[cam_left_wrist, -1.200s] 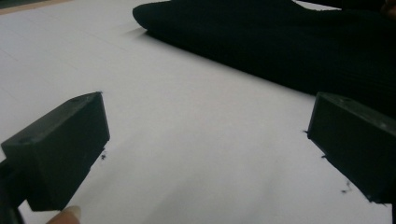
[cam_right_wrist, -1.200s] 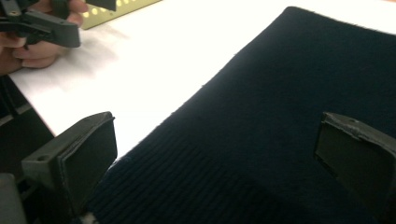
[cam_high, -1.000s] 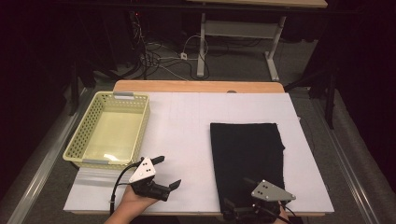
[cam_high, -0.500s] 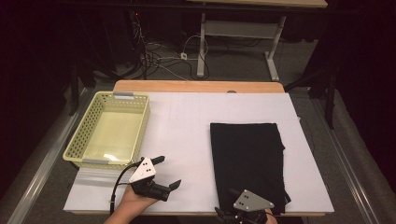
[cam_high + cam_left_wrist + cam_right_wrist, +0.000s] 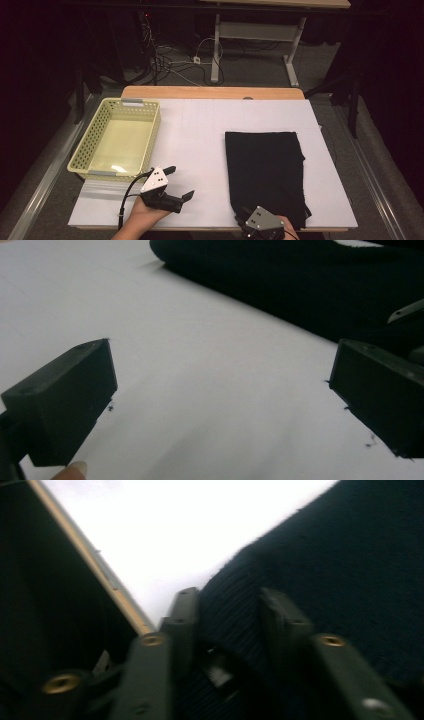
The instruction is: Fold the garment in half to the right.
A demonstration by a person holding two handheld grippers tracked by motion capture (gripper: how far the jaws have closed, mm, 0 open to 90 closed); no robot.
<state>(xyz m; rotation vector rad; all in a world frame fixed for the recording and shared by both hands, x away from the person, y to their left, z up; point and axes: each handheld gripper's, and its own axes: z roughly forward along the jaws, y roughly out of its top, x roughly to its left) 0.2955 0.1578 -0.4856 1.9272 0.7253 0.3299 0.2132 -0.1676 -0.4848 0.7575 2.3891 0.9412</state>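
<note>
- Black cloth (image 5: pixel 265 175), a soft ribbed knit folded into a flat oblong, lies on the right half of our white worktop (image 5: pixel 200 130), its near corner at the front edge.
- Our right tongs (image 5: pixel 227 617) have just been closing; their black blocky jaws now pinch that bunched near corner between them.
- Our left tongs (image 5: pixel 220 390) sit wide apart over bare matte worktop with nothing between them, well left of the cloth.
- Pale yellow plastic basket (image 5: pixel 117 142), rectangular with perforated walls, stands at the far left.
</note>
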